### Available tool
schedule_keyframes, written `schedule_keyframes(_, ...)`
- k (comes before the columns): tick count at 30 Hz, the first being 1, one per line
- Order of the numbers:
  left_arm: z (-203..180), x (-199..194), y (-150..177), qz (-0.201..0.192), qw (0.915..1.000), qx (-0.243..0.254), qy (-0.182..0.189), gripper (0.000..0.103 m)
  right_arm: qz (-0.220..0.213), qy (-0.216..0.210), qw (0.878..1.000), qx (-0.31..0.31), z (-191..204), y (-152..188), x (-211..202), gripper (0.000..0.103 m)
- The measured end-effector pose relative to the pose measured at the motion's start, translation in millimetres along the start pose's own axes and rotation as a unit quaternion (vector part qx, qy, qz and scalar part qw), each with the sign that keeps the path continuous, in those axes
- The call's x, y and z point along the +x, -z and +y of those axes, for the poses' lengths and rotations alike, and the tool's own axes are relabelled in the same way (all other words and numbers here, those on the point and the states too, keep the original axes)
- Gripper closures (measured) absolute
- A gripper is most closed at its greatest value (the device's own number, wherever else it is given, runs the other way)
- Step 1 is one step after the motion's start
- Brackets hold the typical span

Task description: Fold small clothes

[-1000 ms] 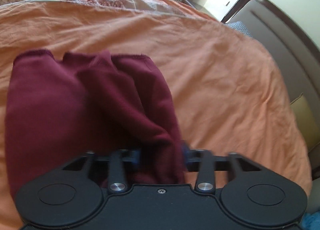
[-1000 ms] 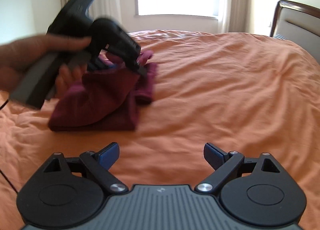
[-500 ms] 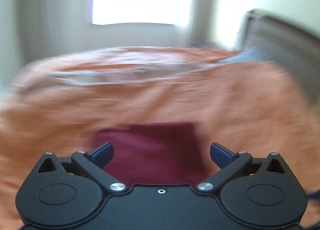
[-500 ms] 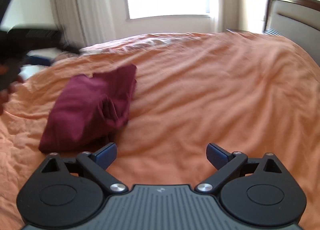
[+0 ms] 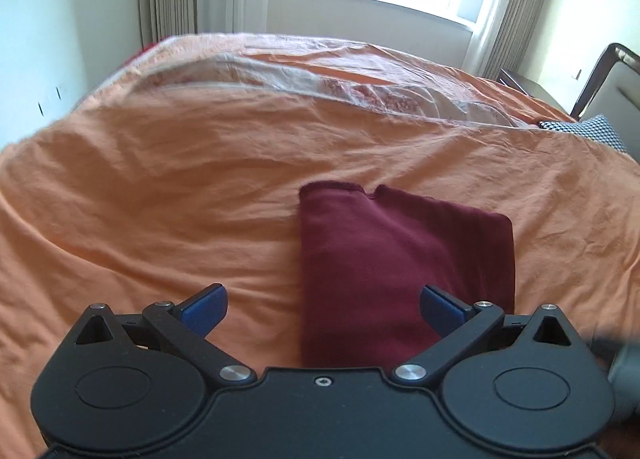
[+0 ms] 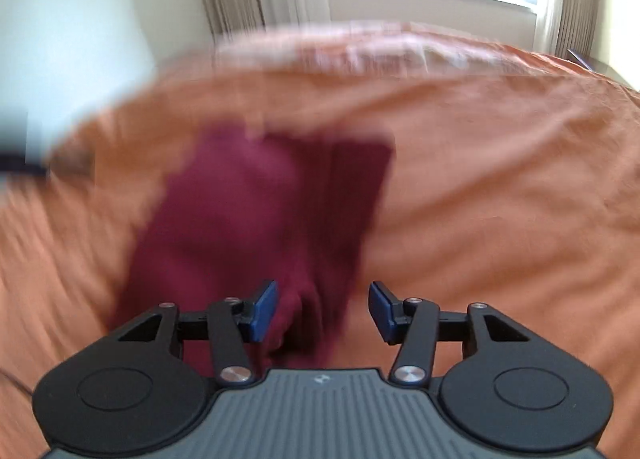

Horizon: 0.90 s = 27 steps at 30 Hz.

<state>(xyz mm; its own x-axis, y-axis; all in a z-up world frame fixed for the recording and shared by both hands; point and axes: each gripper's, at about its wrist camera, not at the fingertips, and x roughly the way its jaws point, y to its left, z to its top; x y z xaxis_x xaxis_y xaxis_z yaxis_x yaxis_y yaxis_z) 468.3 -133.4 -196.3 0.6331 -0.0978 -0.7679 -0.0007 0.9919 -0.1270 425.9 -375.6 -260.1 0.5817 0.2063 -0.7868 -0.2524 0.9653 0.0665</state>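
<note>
Left gripper (image 5: 322,305): fingers spread wide, holding nothing, hovering at the near edge of the maroon garment (image 5: 404,271). Garment lies folded flat on the orange bedspread (image 5: 160,187), right of centre. Right gripper (image 6: 322,309): partly open, empty, straddling the garment's near right edge; view blurred.

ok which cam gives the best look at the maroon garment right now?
Left wrist. The maroon garment is sharp there, folded flat on the orange bedspread, edges visible. Right wrist shows it motion-blurred, with the near end between the open right claw fingers.
</note>
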Motion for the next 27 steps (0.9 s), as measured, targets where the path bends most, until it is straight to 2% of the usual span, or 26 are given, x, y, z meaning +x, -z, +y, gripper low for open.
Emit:
schedule_keyframes(2,-4,14,1,0.013,0.9999,-0.001,-0.001,0.001,0.047,0.024,0.998,-0.025,2,29,12,0.048)
schedule_keyframes(4,-10,22,3,0.015,0.9999,0.005,0.005,0.001,0.033,0.026,0.999,-0.022,-3,39,2,0.048)
schedule_keyframes(8,-25,29,8,0.029,0.9993,0.015,0.02,0.001,-0.035,-0.021,0.999,0.032,-28,3,-24,0.039)
schedule_keyframes(10,-32,30,14,0.038,0.9988,0.016,0.027,0.001,-0.032,-0.04,0.997,0.061,-46,-31,-9,0.037)
schedule_keyframes(11,-34,31,18,0.041,0.9986,0.015,0.028,0.001,-0.024,-0.054,0.995,0.079,-55,-48,3,0.039)
schedule_keyframes(12,-35,33,22,0.046,0.9984,0.016,0.028,0.001,-0.017,-0.061,0.994,0.09,-63,-62,15,0.049)
schedule_keyframes(14,-36,38,27,0.065,0.9974,0.015,0.028,0.001,-0.002,-0.062,0.993,0.098,-73,-82,38,0.061)
schedule_keyframes(17,-33,43,27,0.095,0.9951,0.001,0.028,0.001,0.025,-0.096,0.988,0.118,-84,-92,64,0.065)
schedule_keyframes(20,-32,39,22,0.098,0.995,-0.004,0.021,0.001,0.023,-0.101,0.989,0.102,-85,-104,77,0.085)
schedule_keyframes(24,-33,35,14,0.102,0.9946,0.004,0.017,0.001,0.032,-0.072,0.994,0.079,-80,-112,95,0.089)
schedule_keyframes(27,-34,31,11,0.101,0.9947,0.006,0.015,0.001,0.037,-0.057,0.994,0.087,-78,-113,113,0.088)
